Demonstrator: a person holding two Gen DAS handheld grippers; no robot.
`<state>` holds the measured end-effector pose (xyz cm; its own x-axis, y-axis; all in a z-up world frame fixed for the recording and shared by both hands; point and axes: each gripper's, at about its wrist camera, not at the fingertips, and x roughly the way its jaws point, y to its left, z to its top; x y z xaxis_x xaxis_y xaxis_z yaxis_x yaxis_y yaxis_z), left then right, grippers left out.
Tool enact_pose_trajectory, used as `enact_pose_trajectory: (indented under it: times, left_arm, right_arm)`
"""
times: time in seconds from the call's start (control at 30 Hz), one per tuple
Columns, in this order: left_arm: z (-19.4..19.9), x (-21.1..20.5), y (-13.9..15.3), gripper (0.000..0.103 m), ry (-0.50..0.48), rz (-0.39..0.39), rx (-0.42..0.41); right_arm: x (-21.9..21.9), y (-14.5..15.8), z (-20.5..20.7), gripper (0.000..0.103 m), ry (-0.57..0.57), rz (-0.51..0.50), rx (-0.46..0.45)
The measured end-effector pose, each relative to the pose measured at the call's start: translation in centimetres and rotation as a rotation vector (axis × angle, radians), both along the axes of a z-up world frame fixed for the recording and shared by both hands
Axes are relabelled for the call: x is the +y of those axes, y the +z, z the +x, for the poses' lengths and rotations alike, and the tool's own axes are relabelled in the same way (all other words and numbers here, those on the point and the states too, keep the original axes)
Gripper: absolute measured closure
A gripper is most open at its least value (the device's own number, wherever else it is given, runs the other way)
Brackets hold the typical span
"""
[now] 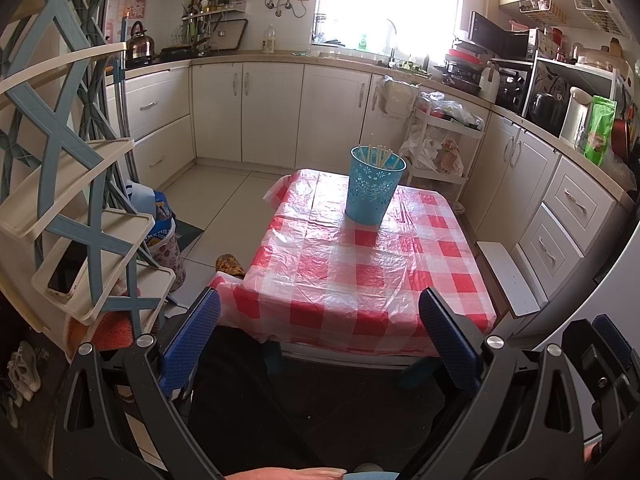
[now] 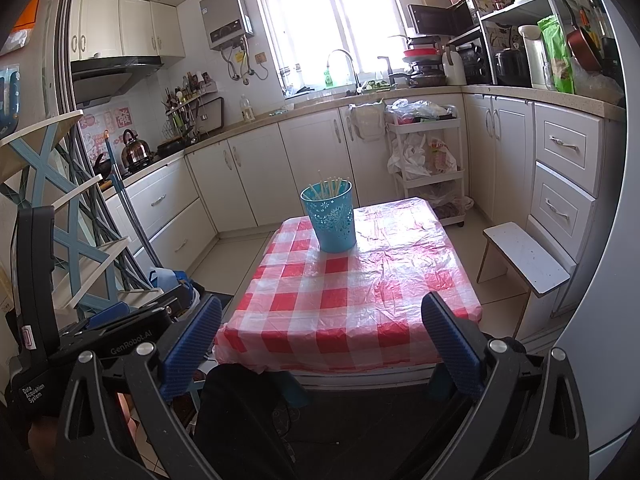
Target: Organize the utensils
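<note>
Chopsticks (image 1: 378,156) lower ends hidden in blue holder (image 1: 374,188), both claws wide apart

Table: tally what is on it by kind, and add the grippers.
Checked tablecloth: 1
Blue perforated cup: 1
Chopsticks in the cup: a bundle, too small to count
Open grippers: 2, left gripper and right gripper
Total: 4 plus the chopsticks

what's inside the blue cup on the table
The blue cup on the checkered tablecloth holds a bundle of pale chopsticks, only their top ends showing above the rim. The cup's wall hides their lower parts and anything else inside.
</note>
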<state>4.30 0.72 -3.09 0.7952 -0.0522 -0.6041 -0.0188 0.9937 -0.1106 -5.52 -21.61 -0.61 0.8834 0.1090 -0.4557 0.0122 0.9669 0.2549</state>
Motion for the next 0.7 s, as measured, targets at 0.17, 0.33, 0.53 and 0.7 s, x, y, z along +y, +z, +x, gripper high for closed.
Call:
enact_pose_trajectory:
  times: [0.17, 0.33, 0.53, 0.7]
  left_arm:
    - [0.05, 0.03, 0.03, 0.008, 0.000, 0.001, -0.001]
    - [0.06, 0.05, 0.04, 0.008, 0.000, 0.001, -0.001]
    - [-0.08, 0.23, -0.13, 0.008, 0.011, 0.005, -0.010]
    - [-0.80, -0.16, 0.22, 0.008, 0.016, 0.042, -0.065]
  right_arm:
    - [0.01, 0.06, 0.10, 0.007, 0.000, 0.000, 0.000]
    - [0.02, 0.16, 0.25, 0.007, 0.000, 0.000, 0.001]
    - [0.01, 0.19, 0.26, 0.007, 0.001, 0.000, 0.001]
    - [0.04, 0.17, 0.09, 0.007, 0.000, -0.001, 0.001]
